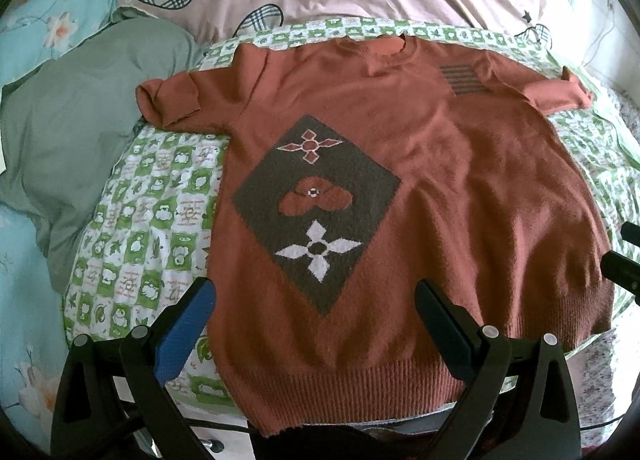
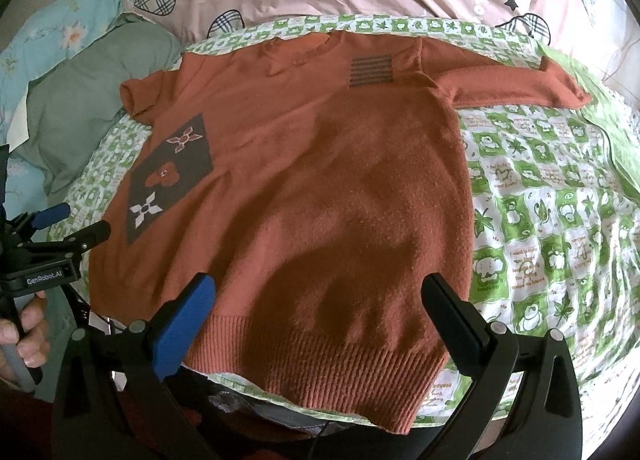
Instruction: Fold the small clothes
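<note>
Item logged: rust knit sweater [image 1: 460, 188], spread flat, face up, on green-checked bed quilt [image 1: 152, 212]. I held left tongs [image 1: 316, 324] and right tongs [image 2: 320, 316] agape above near hem, gripping nothing.

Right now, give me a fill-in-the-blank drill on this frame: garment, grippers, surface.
1. The orange sweater lies spread flat with its ribbed hem toward the ____.
2. The left gripper and right gripper both have their jaws ____.
3. The dark diamond patch shows three ____ motifs.
4. The sweater rests on a green-and-white ____ sheet.

Missing words: cameras; open; flower; checkered
</note>
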`<control>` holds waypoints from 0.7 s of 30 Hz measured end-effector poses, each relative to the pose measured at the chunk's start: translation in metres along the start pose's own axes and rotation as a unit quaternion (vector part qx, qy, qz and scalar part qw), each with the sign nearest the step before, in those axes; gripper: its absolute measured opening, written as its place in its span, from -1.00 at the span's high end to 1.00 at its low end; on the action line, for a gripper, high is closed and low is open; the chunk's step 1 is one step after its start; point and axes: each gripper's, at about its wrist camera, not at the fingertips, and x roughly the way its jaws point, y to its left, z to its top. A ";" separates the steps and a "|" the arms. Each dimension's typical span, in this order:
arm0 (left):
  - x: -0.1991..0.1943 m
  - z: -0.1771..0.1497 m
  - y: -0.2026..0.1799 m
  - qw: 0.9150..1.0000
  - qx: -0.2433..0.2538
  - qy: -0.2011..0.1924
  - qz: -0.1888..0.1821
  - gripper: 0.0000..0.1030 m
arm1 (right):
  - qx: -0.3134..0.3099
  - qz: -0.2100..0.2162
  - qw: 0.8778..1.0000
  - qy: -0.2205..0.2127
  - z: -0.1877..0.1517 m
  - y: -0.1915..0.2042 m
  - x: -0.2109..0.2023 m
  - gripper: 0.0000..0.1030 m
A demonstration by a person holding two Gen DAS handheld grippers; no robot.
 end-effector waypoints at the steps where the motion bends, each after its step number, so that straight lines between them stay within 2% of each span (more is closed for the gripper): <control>1: 0.001 0.001 0.000 1.000 0.000 0.003 -0.001 -0.94 | 0.001 0.000 1.000 0.000 0.000 0.000 0.000 -0.99; 7: 0.007 0.003 -0.002 1.000 -0.004 0.016 -0.011 -0.94 | 0.006 0.002 1.000 0.003 0.000 -0.005 0.004 -0.99; 15: 0.014 0.006 -0.004 1.000 -0.005 0.008 -0.014 -0.94 | 0.014 0.006 1.000 0.007 0.003 -0.011 0.010 -0.99; 21: 0.026 0.013 -0.005 1.000 -0.001 0.014 -0.011 -0.94 | 0.035 0.009 0.999 0.000 0.012 -0.035 0.013 -0.99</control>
